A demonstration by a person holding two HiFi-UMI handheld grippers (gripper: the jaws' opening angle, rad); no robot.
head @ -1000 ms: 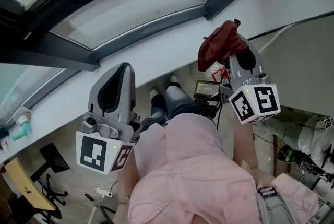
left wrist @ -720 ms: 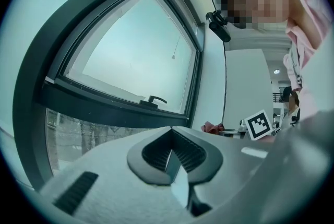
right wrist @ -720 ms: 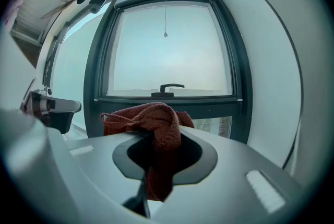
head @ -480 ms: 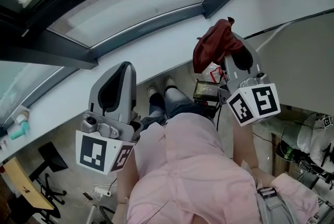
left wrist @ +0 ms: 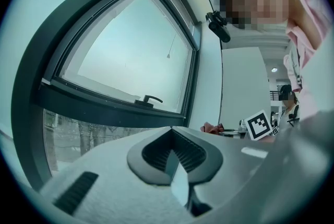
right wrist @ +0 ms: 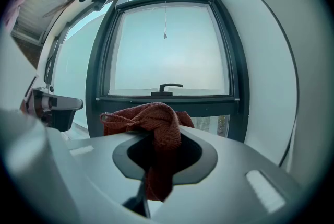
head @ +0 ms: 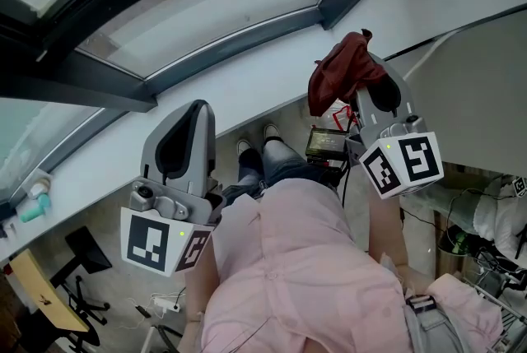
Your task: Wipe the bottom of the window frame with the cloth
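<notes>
Evidently the right gripper (head: 367, 65) was clamped on the cloth (head: 338, 76), seemingly short of the window frame (head: 239, 43) at upper centre; it needed pressing flat there. The left gripper (head: 199, 107) was closed, empty.

Head view looks down; gripper views face window (right wrist: 167, 45).

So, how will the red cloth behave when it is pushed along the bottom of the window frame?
The cloth is probably floppy: it hangs in folds over the jaws that pinch it. It looks light, a bunched knit rag. Pushed along the window frame, it will likely crumple and drag rather than slide flat.
</notes>
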